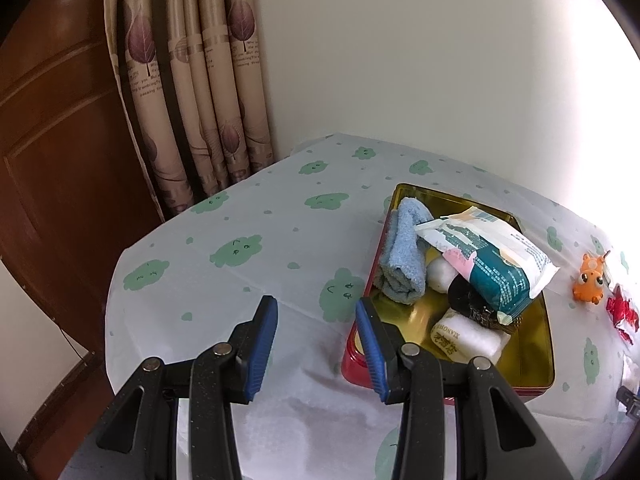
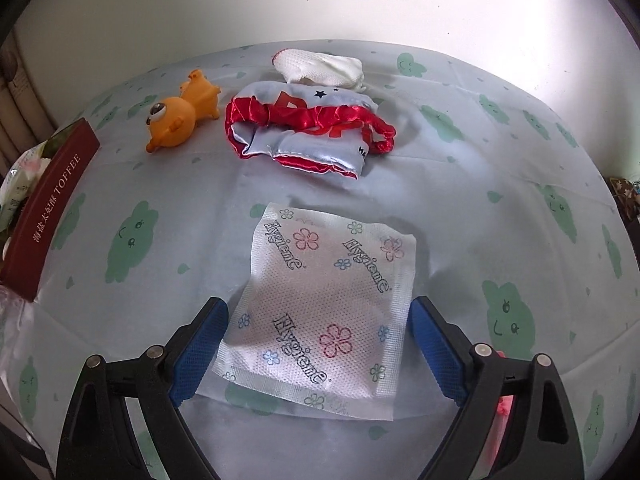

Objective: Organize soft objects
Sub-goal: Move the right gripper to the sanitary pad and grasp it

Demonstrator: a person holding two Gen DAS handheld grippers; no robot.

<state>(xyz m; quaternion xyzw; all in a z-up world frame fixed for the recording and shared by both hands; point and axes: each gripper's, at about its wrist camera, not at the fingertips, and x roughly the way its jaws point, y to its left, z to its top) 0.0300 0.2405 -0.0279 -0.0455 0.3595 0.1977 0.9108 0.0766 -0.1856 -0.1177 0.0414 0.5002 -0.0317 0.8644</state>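
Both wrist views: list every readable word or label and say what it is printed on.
"Hygiene", repeated: white flowered sachet between the open right gripper fingers.
"TOFFEE", after white Chinese characters I cannot read surely: red tin side.
"XIANGHE", partly hidden: white packet in the tin.
Satin pouch: red letters folded, unreadable.
Teal-and-white pack and curtain: print too small.

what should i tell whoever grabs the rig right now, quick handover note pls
Left gripper: open, holding nothing, just left of the tin.
Right gripper: open, jaws either side of the Hygiene packet lying flat on the table, not clamped.
Done: blue towel, tissue pack, a white roll and a dark item are in the tin.
Left: Hygiene packet, red and silver pouch, white mesh cloth and orange squeeze toy are on the tablecloth.
Probably next: close on the packet and carry it to the tin.
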